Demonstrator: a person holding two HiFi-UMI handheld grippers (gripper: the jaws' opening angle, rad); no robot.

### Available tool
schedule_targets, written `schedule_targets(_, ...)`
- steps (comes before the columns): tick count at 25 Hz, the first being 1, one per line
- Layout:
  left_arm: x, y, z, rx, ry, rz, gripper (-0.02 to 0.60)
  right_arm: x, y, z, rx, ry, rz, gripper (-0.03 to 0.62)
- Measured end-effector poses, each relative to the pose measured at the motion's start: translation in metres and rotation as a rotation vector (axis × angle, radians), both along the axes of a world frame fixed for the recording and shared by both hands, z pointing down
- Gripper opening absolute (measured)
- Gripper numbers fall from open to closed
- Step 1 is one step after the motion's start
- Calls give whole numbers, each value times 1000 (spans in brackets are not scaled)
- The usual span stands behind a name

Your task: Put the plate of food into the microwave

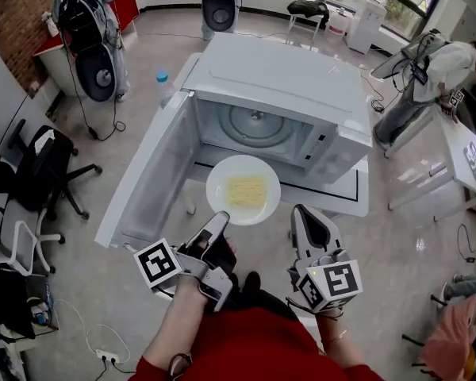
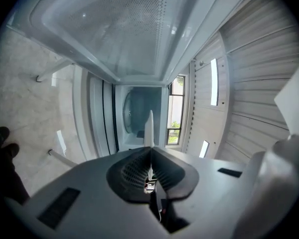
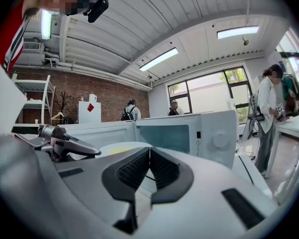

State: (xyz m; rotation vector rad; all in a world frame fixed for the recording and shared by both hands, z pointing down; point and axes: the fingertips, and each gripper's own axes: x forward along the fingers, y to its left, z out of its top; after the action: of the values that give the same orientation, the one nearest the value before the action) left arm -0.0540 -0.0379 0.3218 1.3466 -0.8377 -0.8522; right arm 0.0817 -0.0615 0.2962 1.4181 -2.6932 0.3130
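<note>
White microwave [image 1: 278,86] casing is smooth with a slight sheen, looks like painted metal. Its turntable [image 1: 256,125] is clear glossy glass. The plate [image 1: 219,182] is glossy white, ceramic-like. The noodles [image 1: 247,190] are matt and rough. The left gripper [image 1: 220,217] and right gripper [image 1: 300,211] have matt grey plastic shells and black ribbed rubbery pads [image 3: 132,171]. The floor [image 1: 71,268] is pale and polished. Red cloth sleeve [image 1: 246,340].

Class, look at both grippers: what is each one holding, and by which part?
The left gripper pinches the plate of food by its near rim. The right gripper is shut and holds nothing.
</note>
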Motion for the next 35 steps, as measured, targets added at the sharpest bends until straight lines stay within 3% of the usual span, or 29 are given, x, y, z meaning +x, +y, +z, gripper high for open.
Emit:
schedule_targets(8, 1, -49, 16, -3, -56, -2, 15, 3, -30, 14, -37, 41, 7, 15)
schedule_targets(15, 3, -95, 39, 20, -50, -44, 15, -7, -71, 33, -29, 68, -43, 15)
schedule_targets(26, 0, -157, 78, 69, -61, -123, 15, -23, -110, 75, -27, 111, -40, 15)
schedule_targets(35, -14, -206, 68, 80, -75, -171, 17, -44, -120, 78, 5, 133, -64, 15)
